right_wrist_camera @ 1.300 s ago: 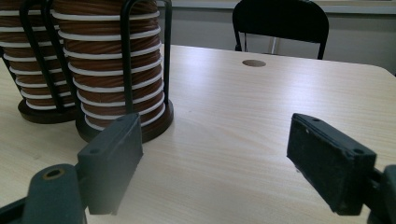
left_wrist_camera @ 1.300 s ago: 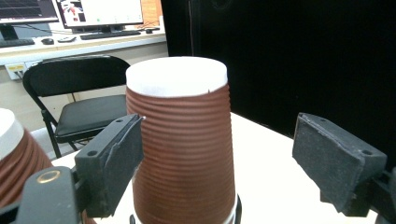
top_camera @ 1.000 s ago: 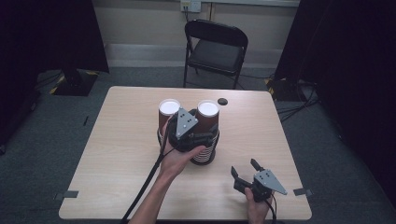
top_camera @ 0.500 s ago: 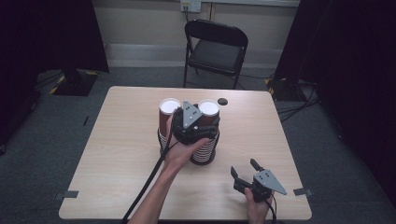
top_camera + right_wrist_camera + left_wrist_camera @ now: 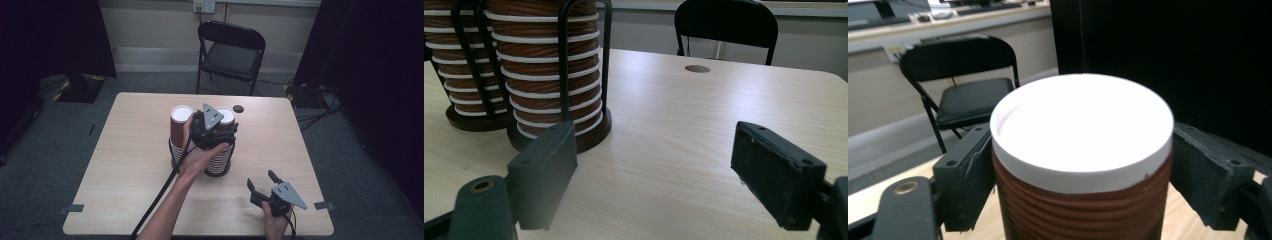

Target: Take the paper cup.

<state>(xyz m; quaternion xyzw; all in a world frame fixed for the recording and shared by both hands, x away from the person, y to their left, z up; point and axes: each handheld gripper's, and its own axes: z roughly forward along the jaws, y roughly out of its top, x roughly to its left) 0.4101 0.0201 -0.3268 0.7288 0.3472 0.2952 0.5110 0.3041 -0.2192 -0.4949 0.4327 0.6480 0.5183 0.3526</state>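
Note:
Two stacks of brown paper cups with white rims stand in black wire holders at mid-table, the left stack and the right stack. My left gripper reaches over the right stack, and its pads touch both sides of the top cup just under the rim. Its jaws have just been opening a little, with the cup still between them. My right gripper rests near the table's front right, open with nothing between its fingers, facing the right stack.
The light wooden table has a small dark round spot behind the stacks. A black folding chair stands beyond the far edge. Black curtains hang on both sides, and cables lie on the floor at the right.
My left gripper has shifted right and slightly away, from between the two stacks onto the top of the right stack. The right gripper has stayed put.

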